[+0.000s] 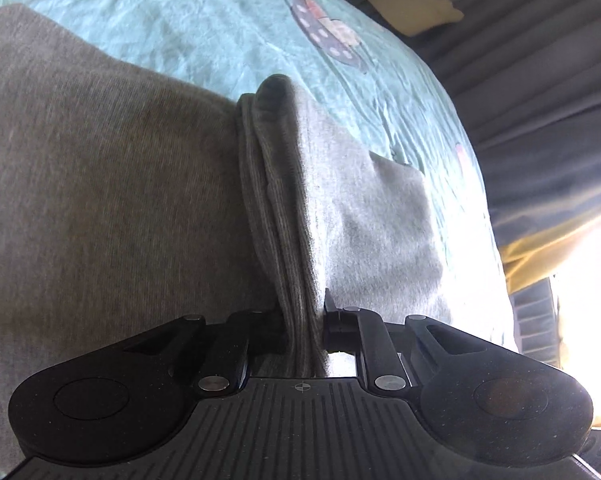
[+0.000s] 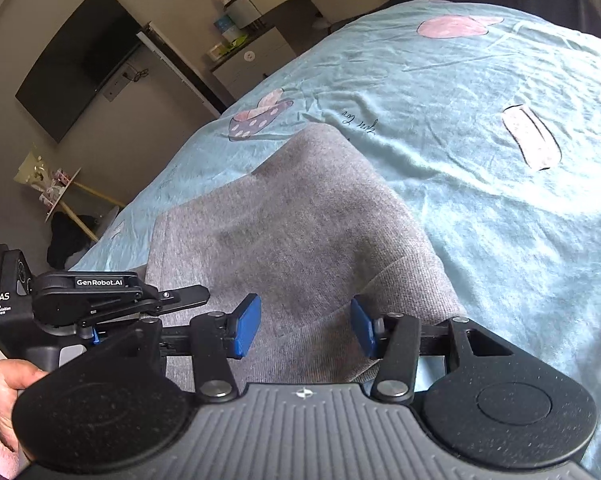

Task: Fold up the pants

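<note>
With the left gripper (image 1: 304, 320) pinching a bunched ribbed edge of the grey pants (image 1: 100, 184) on the bed (image 1: 228, 16) and the right gripper (image 2: 305, 326) spread empty above them, one-sided lifting risks skewing the fold.

We see a bed (image 2: 480, 216) covered with a wrinkled light-blue sheet (image 1: 220, 24) printed with pink and dark spotted cartoon shapes. Directly on it lie the grey pants (image 2: 300, 216), folded into layers, their ribbed band (image 1: 288, 240) raised.

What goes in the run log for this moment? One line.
left tool: shut on pants | right tool: open over pants | bedsheet: underneath
</note>
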`<action>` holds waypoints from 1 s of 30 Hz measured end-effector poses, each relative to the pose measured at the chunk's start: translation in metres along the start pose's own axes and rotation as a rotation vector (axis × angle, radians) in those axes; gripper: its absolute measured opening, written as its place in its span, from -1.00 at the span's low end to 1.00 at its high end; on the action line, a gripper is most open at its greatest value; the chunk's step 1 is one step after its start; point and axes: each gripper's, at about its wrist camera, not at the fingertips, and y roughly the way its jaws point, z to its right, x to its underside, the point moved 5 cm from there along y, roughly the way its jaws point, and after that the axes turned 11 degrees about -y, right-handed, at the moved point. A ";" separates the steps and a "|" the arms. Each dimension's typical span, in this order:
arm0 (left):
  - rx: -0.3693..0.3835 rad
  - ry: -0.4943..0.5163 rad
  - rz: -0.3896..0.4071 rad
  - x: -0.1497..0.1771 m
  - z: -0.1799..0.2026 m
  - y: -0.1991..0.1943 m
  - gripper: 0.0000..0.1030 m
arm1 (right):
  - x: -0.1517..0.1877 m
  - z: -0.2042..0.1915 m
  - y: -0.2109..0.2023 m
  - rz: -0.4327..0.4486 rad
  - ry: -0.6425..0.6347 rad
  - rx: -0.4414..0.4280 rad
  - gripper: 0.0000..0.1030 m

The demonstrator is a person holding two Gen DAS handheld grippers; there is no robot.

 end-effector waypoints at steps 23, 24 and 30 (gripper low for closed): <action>-0.048 0.036 0.059 -0.011 -0.037 -0.046 -0.69 | 0.012 0.031 0.003 -0.080 0.361 -0.110 0.15; -0.045 0.027 0.057 -0.012 -0.039 -0.046 -0.68 | 0.012 0.031 0.006 -0.083 0.362 -0.104 0.15; -0.057 0.061 0.072 -0.006 -0.046 -0.047 -0.68 | 0.012 0.025 0.007 -0.081 0.282 -0.071 0.13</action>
